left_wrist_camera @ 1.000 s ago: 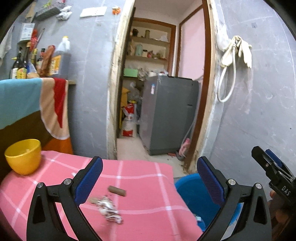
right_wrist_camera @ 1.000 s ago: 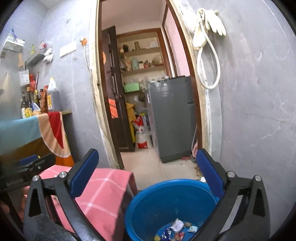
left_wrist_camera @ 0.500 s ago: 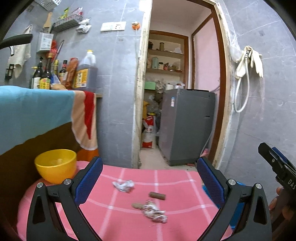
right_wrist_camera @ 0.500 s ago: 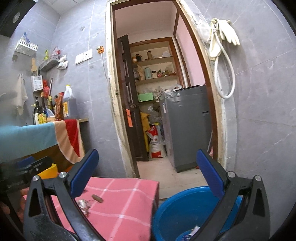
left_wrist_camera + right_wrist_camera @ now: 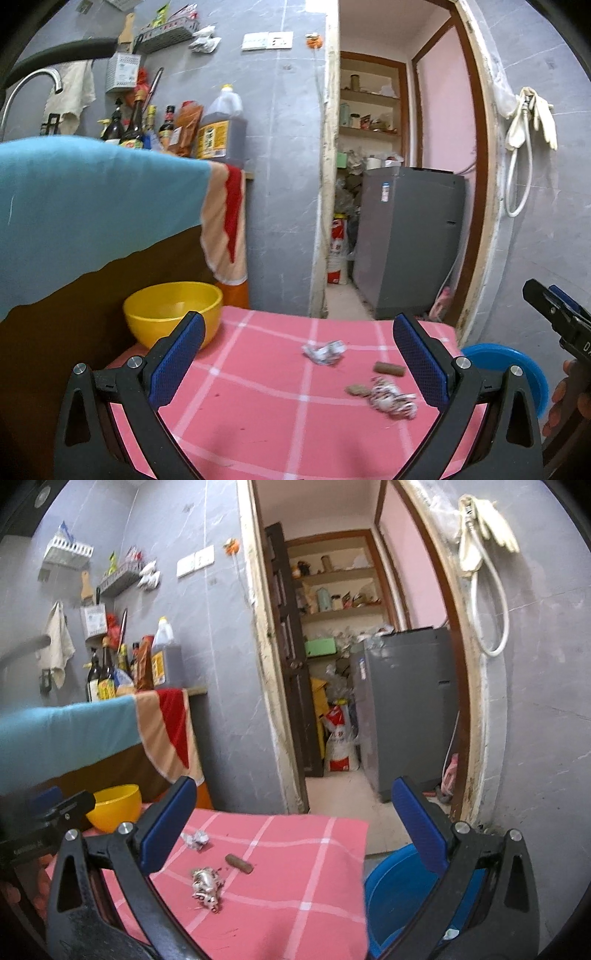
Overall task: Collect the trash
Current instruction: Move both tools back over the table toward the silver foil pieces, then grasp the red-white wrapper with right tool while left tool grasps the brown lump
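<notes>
Trash lies on a pink checked tablecloth [image 5: 258, 417]: a crumpled white wrapper [image 5: 324, 352] [image 5: 195, 839], a brown cork-like piece [image 5: 388, 368] [image 5: 239, 863], a small brown bit [image 5: 357, 389] and a crumpled red-and-white wrapper [image 5: 392, 400] [image 5: 207, 886]. A blue bin [image 5: 517, 365] [image 5: 399, 890] stands at the table's right edge. My left gripper [image 5: 299, 365] is open above the table, nothing between its blue pads. My right gripper [image 5: 291, 830] is open too, over the table's right side and the bin.
A yellow bowl [image 5: 171, 310] [image 5: 114, 806] sits at the table's back left. Behind it a counter draped with a teal, tan and red cloth [image 5: 92, 206] holds bottles. A doorway [image 5: 388, 184] opens onto a grey appliance [image 5: 410, 240]. A hand shows at the right edge [image 5: 565, 402].
Both views have swung left and up from the blue bin toward the table. The trash pieces and yellow bowl now sit nearer the centre. Both grippers stayed open.
</notes>
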Available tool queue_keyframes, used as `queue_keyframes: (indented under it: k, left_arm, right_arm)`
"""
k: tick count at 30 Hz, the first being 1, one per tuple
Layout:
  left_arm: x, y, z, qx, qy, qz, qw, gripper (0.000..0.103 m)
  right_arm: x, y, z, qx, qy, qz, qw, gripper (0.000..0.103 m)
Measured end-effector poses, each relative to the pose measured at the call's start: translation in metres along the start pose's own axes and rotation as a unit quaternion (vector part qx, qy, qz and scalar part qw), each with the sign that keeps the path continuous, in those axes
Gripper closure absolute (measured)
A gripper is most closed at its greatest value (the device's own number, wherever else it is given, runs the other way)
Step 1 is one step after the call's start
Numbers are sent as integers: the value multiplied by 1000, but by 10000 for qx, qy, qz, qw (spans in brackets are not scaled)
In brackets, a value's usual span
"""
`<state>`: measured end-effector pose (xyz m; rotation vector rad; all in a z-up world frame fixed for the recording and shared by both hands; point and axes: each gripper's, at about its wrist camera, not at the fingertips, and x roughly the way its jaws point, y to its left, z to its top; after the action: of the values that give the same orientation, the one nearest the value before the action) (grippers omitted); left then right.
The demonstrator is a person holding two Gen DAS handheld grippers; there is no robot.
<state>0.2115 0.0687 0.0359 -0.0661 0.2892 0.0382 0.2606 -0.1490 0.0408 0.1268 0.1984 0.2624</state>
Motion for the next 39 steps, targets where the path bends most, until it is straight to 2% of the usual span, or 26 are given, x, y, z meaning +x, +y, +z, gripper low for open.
queue_keyframes:
  k: [8,15,19,21,25,29,33,36,39]
  left_arm:
    - [18,25,-9,-132,318,70,9994,3]
    - [44,34,-12,-275,791,24,9965,3]
    - [62,35,-20,-262,1172,76,9927,3]
    - [68,36,-24,-283,1377,60,9901,3]
    - [76,36,-30,-342,1728,9,9844,3]
    - [81,34,-36,-330,1945,-66,9803,3]
    - [83,29,-39,-240,2080,-144,9777,3]
    - [86,25,-41,-187,2191,-218,9753,3]
    - [87,20,-43,-127,2248,-294,9739,3]
  right_arm:
    - [28,19,-12,-218,712,201,9970,0]
    - [60,34,-28,-582,1501,430,9860,3]
    - [79,40,-41,-687,2052,591,9745,21]
    - [89,43,-50,-753,2416,726,9647,25]
    - [100,53,-64,-988,2863,954,9483,33]
    - [104,58,-74,-1169,3108,1081,9371,38]
    - [110,64,-75,-1223,3231,1171,9311,44]
    - [116,67,-78,-1227,3367,1265,9250,57]
    - [118,65,-80,-1137,3495,1371,9199,75]
